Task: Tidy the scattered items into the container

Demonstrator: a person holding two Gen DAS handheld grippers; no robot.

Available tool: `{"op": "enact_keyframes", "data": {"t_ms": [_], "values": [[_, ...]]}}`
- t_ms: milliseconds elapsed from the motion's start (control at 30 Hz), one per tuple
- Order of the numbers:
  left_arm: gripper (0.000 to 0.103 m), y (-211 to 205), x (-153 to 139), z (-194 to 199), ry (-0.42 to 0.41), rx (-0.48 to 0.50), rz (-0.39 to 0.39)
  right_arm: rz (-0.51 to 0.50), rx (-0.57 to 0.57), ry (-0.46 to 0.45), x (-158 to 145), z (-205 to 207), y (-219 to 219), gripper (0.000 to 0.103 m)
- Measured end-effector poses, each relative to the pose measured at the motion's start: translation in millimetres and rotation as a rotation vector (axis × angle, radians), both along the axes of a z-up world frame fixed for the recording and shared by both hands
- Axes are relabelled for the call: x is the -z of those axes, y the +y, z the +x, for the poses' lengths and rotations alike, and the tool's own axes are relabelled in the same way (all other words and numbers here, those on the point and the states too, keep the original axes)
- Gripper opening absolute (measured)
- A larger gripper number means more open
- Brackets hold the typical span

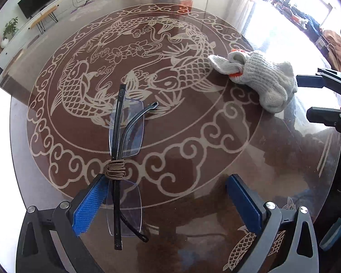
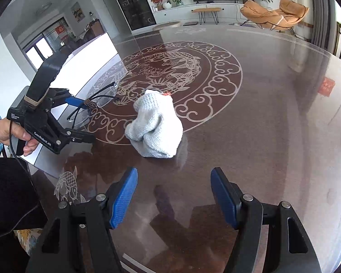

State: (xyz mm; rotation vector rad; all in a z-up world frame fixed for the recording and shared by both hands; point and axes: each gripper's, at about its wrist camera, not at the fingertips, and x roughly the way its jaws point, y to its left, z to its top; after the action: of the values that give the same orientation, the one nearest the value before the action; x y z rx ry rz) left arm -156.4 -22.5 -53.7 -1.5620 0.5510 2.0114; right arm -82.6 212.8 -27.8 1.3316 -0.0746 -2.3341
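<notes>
Glass covers my counter (image 1: 272, 159), a brown top with a pale koi and cloud pattern under the sheen. On it sits a bundle of white knitted gloves (image 1: 259, 77) with orange trim, right of the pattern and just ahead of my right tongs (image 2: 174, 196), which gape wide and hold nothing. My left tongs (image 1: 168, 202) are spread wide too; folded rimless glasses (image 1: 122, 159), bound with a tan cord (image 1: 115, 170), touch the left pad (image 1: 89, 207), apparently dangling above the glass.

Bare tabletop (image 2: 272, 118) lay before my open right gripper (image 2: 174, 196); only the bundled gloves (image 2: 155, 127) stood ahead, slightly left.
</notes>
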Motion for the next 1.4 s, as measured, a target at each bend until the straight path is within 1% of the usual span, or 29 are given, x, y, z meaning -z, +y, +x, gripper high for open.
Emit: {"op": "enact_keyframes", "data": {"t_ms": [67, 167, 300, 400, 433, 567, 700, 800, 1000, 1033, 1133, 1167, 1267, 1367, 1400], "values": [[0.103, -0.1, 0.4, -1.2, -0.008, -0.013, -0.004, 0.003, -0.051, -0.007, -6.0, -13.3, -12.3, 0.068], [0.103, -0.1, 0.6, -4.3, -0.017, -0.029, -0.012, 0.040, -0.082, 0.003, -12.4, -35.6, -31.9, 0.068], [0.103, -7.1, 0.7, -15.5, 0.002, -0.123, 0.004, 0.072, -0.096, -0.010, -5.9, -58.5, -55.7, 0.068], [0.103, -9.7, 0.6, -19.1, 0.010, -0.174, 0.010, 0.182, -0.067, -0.038, 11.3, -65.2, -67.7, 0.069], [0.103, -10.5, 0.5, -19.3, 0.013, -0.188, 0.013, 0.192, -0.067, -0.002, 9.6, -61.5, -70.1, 0.069], [0.103, -12.9, 0.2, -21.1, 0.013, -0.233, 0.012, 0.261, -0.076, 0.054, 8.9, -49.1, -79.2, 0.069], [0.103, -16.2, -0.8, -20.9, 0.024, -0.260, 0.017, 0.246, -0.047, 0.074, 4.9, -43.2, -78.0, 0.070], [0.103, -21.0, -1.8, -16.6, 0.058, -0.272, 0.038, 0.242, -0.035, 0.093, 2.1, -37.6, -78.3, 0.070], [0.103, -29.6, -3.7, -8.0, 0.119, -0.305, 0.072, 0.218, -0.032, 0.156, 8.4, -28.6, -72.3, 0.071], [0.103, -23.3, -0.7, -6.5, 0.126, -0.311, 0.075, 0.216, -0.034, 0.164, 10.6, -27.9, -73.1, 0.071], [0.103, -23.6, 0.3, -4.4, 0.146, -0.319, 0.085, 0.216, -0.036, 0.163, 10.2, -27.8, -74.2, 0.072], [0.103, -15.0, 3.3, -5.5, 0.158, -0.319, 0.092, 0.215, -0.036, 0.163, 9.8, -27.5, -74.2, 0.072], [0.103, -13.8, 5.5, -2.0, 0.219, -0.316, 0.128, 0.216, -0.036, 0.163, 10.2, -27.8, -74.5, 0.072], [0.103, -19.9, 7.7, 13.9, 0.316, -0.300, 0.186, 0.216, -0.036, 0.163, 10.1, -27.9, -74.6, 0.072], [0.103, -18.4, 8.0, 10.6, 0.319, -0.300, 0.191, 0.216, -0.036, 0.164, 10.1, -27.8, -74.6, 0.072]]}}
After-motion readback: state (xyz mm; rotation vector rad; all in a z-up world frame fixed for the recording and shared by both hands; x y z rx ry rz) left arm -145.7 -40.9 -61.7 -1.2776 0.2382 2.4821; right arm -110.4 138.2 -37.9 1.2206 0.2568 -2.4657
